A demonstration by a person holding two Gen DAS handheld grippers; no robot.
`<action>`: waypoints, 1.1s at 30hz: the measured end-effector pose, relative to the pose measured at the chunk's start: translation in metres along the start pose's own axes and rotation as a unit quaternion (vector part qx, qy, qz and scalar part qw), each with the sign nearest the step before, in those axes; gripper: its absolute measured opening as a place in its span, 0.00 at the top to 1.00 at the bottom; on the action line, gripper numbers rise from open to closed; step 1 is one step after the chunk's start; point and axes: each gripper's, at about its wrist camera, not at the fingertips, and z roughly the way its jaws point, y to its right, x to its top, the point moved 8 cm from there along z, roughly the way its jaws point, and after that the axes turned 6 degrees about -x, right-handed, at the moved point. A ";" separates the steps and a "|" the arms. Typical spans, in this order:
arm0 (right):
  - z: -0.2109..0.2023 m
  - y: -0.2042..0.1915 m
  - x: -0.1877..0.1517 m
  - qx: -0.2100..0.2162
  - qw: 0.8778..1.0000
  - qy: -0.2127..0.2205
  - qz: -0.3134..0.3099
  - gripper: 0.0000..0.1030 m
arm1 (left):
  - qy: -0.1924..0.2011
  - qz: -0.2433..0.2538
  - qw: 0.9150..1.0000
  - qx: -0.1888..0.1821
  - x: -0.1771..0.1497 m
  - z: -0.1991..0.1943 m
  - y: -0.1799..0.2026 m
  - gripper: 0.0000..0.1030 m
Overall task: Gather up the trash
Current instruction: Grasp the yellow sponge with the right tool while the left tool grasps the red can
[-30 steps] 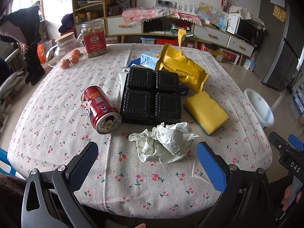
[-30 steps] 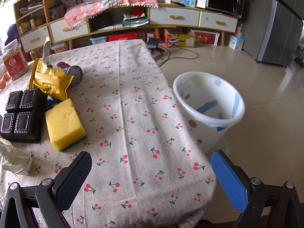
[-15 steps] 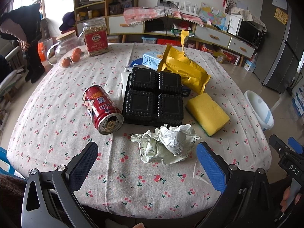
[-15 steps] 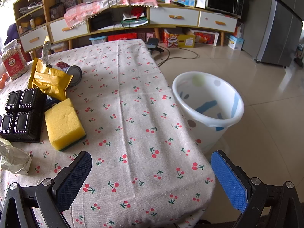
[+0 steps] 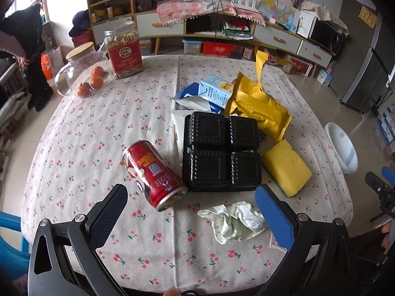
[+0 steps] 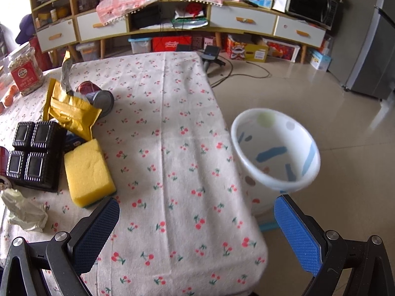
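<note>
Crumpled paper (image 5: 233, 220) lies low in the frame near the table's (image 5: 74, 148) front edge, between the left gripper's (image 5: 195, 212) wide-open, empty jaws. Just beyond it lie a tipped red can (image 5: 153, 174), black tray (image 5: 221, 155) and yellow sponge (image 5: 286, 167). At right, the right gripper (image 6: 197, 222) is spread and empty over bare cloth; white bin (image 6: 275, 154) stands past the edge.

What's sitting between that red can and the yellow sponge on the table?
The black four-part plastic tray lies between the red can and the yellow sponge, close against both. The left wrist view shows it best.
</note>
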 end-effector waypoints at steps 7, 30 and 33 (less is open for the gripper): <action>0.017 -0.037 0.031 0.051 0.996 -0.036 -0.061 0.00 | -0.052 0.018 0.998 0.000 0.032 0.025 -0.014 0.00; 0.102 -0.153 -0.009 0.200 0.952 -0.196 -0.124 0.46 | -0.092 -0.110 0.985 -0.092 0.031 0.059 -0.058 0.12; 0.100 -0.152 -0.007 0.200 0.954 -0.191 -0.118 0.49 | -0.094 -0.117 0.984 -0.098 0.028 0.059 -0.059 0.15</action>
